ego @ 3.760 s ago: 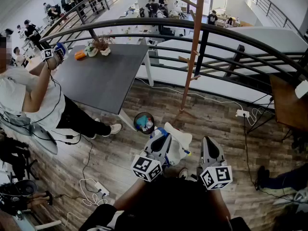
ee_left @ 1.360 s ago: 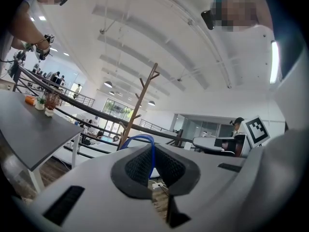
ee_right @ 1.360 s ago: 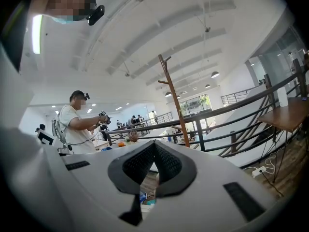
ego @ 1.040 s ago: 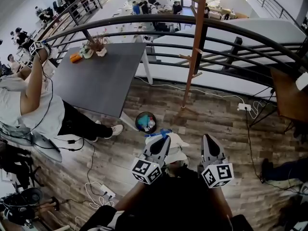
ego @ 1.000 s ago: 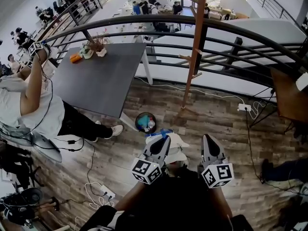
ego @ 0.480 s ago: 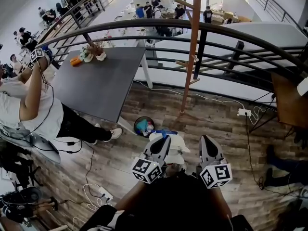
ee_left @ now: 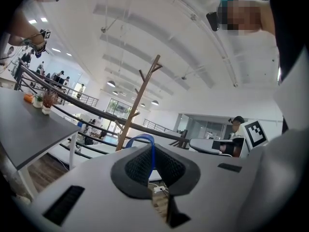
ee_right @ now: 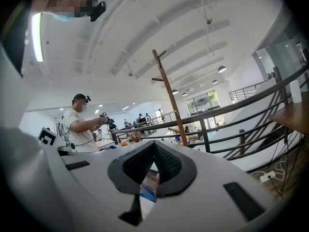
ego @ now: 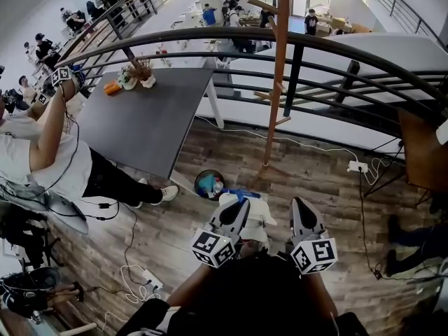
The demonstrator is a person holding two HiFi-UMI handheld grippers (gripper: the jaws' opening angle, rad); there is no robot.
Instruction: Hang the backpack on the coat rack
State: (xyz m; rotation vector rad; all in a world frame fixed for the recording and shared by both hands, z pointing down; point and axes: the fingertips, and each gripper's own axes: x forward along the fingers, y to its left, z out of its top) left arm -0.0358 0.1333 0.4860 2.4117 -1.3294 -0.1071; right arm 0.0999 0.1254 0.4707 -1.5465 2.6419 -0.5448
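Between left gripper (ee_left: 153, 154) jaws, blue strap (ee_left: 140, 139).

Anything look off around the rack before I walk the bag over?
Nothing looks spilled or broken. The backpack hangs from the left gripper by its blue loop. The only oddity is a white cable that trails over the floor past the foot of the coat rack to a power strip, possibly a trip risk.
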